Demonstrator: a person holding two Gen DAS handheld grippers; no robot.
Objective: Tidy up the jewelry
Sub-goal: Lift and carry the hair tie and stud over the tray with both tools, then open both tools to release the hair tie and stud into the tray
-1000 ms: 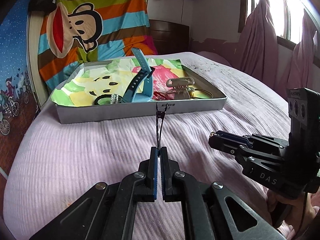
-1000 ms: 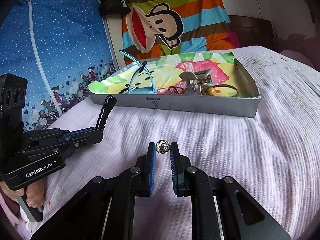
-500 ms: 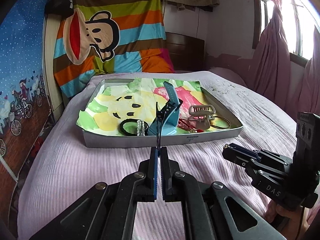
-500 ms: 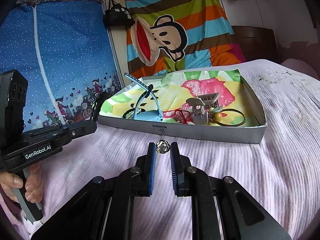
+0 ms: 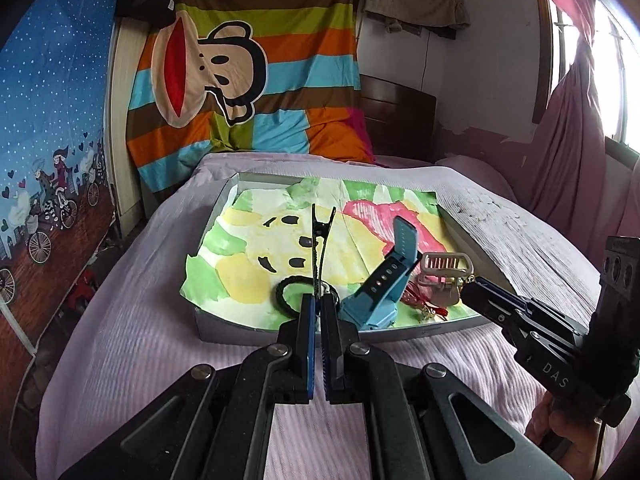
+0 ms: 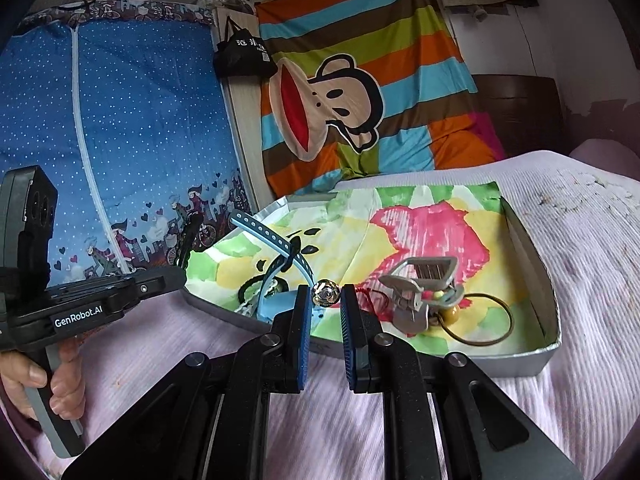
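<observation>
My left gripper [image 5: 317, 300] is shut on a thin black hair clip [image 5: 318, 248] that sticks out forward over the near edge of the grey tray [image 5: 236, 326]. My right gripper [image 6: 326, 298] is shut on a small shiny bead [image 6: 326, 293], held above the tray's front wall [image 6: 520, 364]. Inside the tray, on colourful painted paper, lie a blue watch strap [image 5: 384, 280], a black hair tie [image 5: 286, 292], a grey claw clip [image 6: 422, 284], a red cord [image 6: 370, 298] and a brown elastic ring [image 6: 484, 322].
The tray rests on a bed with a pink ribbed cover [image 5: 140, 344]. A striped monkey-print blanket [image 5: 240, 64] hangs behind it and a blue fabric wardrobe [image 6: 120, 140] stands at the left. A person's hand [image 6: 36, 384] holds the left gripper's handle.
Both grippers have risen and moved forward toward the tray, still holding the clip and the bead. The clip's tip now hangs over the tray's inside.
</observation>
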